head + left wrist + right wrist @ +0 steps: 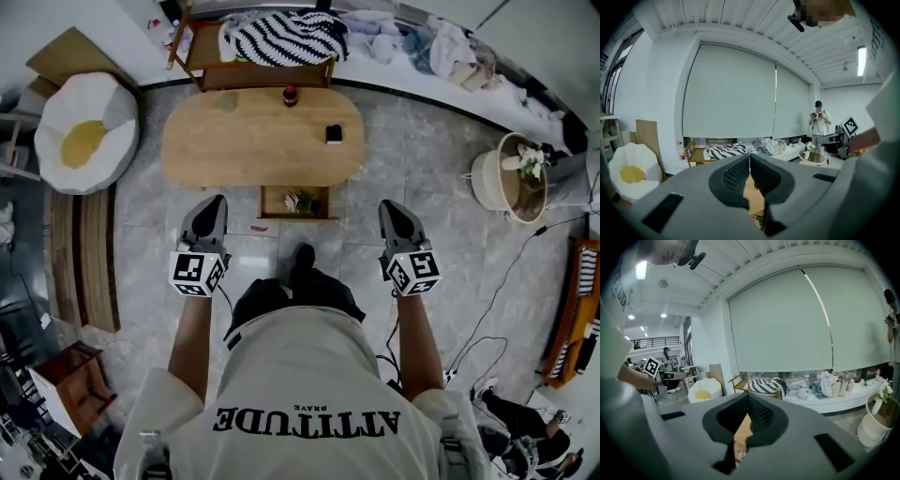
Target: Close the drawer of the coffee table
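In the head view an oval wooden coffee table (262,136) stands ahead of me. Its drawer (296,202) is pulled out toward me, with small items inside. My left gripper (215,203) hangs left of the drawer and my right gripper (391,208) right of it, both short of the table. Each is shut with nothing between the jaws. In the left gripper view the left gripper (749,160) points over the tabletop (752,193). In the right gripper view the right gripper (748,401) shows the drawer (739,453) through the gap below.
On the table sit a small dark box (334,133) and a red-capped bottle (291,95). A wooden chair with a striped blanket (281,37) stands behind it. An egg-shaped cushion (86,131) lies left, a round side table (511,178) right. A person (820,123) stands far off.
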Demonstrator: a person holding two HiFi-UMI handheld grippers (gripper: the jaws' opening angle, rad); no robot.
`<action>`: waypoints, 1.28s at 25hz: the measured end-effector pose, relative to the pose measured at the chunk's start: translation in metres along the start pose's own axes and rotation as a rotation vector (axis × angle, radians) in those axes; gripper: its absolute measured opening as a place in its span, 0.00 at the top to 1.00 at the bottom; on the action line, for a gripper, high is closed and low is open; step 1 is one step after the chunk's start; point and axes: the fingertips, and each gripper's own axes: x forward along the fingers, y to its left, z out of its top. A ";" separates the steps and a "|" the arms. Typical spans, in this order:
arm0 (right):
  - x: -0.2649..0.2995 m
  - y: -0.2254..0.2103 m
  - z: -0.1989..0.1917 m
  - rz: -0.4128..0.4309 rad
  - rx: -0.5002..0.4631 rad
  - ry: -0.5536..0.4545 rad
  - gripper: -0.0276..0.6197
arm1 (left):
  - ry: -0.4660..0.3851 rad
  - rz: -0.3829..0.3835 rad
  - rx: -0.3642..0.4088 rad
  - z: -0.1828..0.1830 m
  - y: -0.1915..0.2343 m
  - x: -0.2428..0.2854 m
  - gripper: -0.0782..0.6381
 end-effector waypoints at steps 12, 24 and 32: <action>0.026 -0.010 -0.015 0.014 0.044 0.030 0.93 | 0.047 0.003 -0.004 -0.013 0.005 0.026 0.86; 0.049 0.012 -0.054 -0.045 0.106 0.074 0.93 | 0.110 -0.074 0.004 -0.057 0.026 0.046 0.86; 0.064 0.023 -0.121 -0.123 0.167 0.137 0.93 | 0.165 -0.115 -0.002 -0.116 0.041 0.054 0.86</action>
